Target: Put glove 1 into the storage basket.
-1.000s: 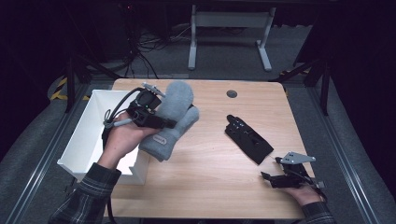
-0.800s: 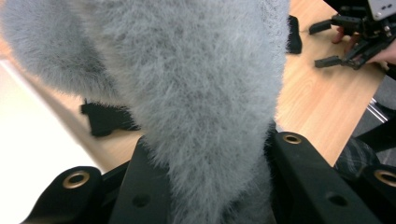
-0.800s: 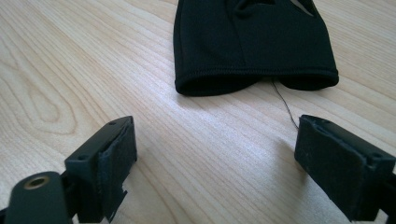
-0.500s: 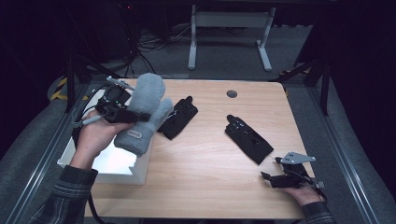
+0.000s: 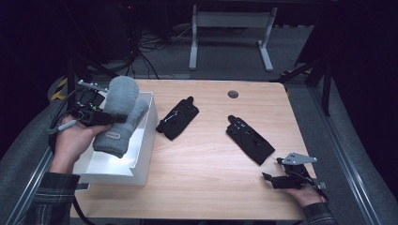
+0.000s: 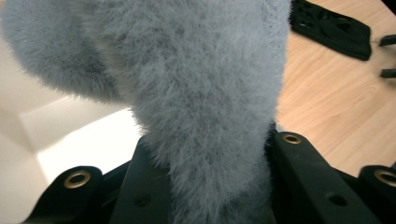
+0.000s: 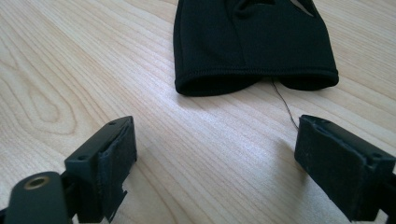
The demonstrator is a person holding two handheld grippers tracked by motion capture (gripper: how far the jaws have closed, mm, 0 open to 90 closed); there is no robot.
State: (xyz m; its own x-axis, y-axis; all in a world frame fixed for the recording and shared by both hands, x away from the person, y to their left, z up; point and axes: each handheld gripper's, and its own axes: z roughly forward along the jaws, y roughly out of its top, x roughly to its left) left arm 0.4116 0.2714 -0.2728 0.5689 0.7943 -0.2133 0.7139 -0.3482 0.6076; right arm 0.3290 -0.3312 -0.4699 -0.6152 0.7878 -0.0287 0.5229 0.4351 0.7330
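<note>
A fluffy grey mitten (image 5: 119, 115) hangs over the white box (image 5: 141, 161) at the table's left, with my left gripper (image 5: 105, 118) shut on it. In the left gripper view the grey mitten (image 6: 201, 93) fills the space between the two black jaws. One black glove (image 5: 178, 118) lies on the wood beside the box, a second black glove (image 5: 250, 139) lies to the right of centre. My right gripper (image 5: 272, 180) rests near the table's front right edge, open and empty. In the right gripper view the cuff of a black glove (image 7: 252, 42) lies just beyond the spread jaws of the right gripper (image 7: 215, 154).
A round grommet (image 5: 233, 94) sits in the wooden tabletop (image 5: 211, 178) near its far edge. Beyond the table stand a white frame (image 5: 230, 33) and cables on a dark floor. Bare wood lies between the two black gloves and along the front.
My left gripper has carried the grey mitten leftward from above the table's middle-left to over the white box, uncovering the black glove beside the box. The right gripper has stayed put.
</note>
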